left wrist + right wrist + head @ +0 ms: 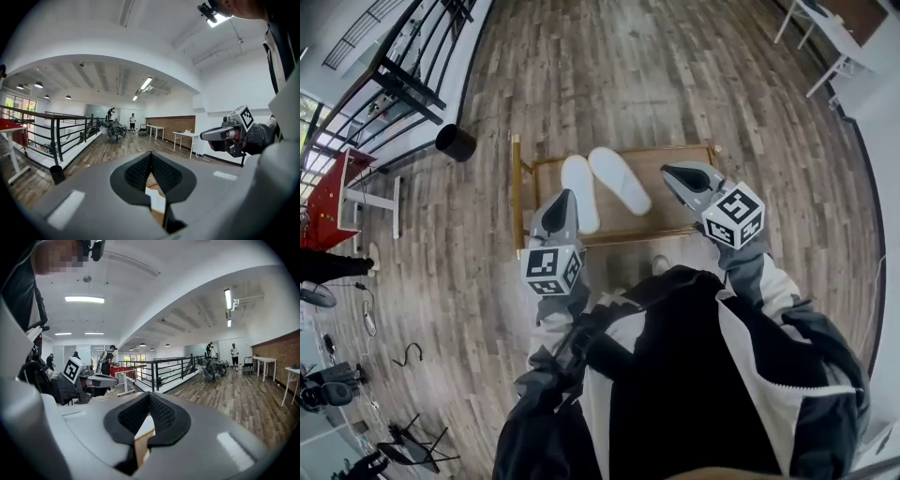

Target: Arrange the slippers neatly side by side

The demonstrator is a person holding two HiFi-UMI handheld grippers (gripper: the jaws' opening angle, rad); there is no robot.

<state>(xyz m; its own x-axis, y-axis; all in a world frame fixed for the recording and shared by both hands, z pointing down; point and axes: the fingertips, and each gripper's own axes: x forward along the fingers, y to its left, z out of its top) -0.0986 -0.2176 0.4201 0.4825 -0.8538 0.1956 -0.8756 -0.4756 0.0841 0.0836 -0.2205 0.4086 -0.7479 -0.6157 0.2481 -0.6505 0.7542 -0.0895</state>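
Two white slippers lie on a low wooden table [659, 221]. The left slipper [580, 192] points roughly straight away and the right slipper [619, 179] is angled, so the pair forms a V with the far ends close together. My left gripper [569, 195] hovers shut over the near left side of the left slipper, holding nothing. My right gripper [666, 171] is shut and empty, above the table to the right of the slippers. In the left gripper view the shut jaws [151, 154] hide most of the table; a bit of white slipper [157, 199] shows below them. The right gripper view shows its own shut jaws [149, 395].
A black bin [456, 142] stands on the wood floor at far left beside a black railing [412, 84]. A red desk [328, 197] is at the left edge and white tables [834, 37] at far right. People stand far off in the room.
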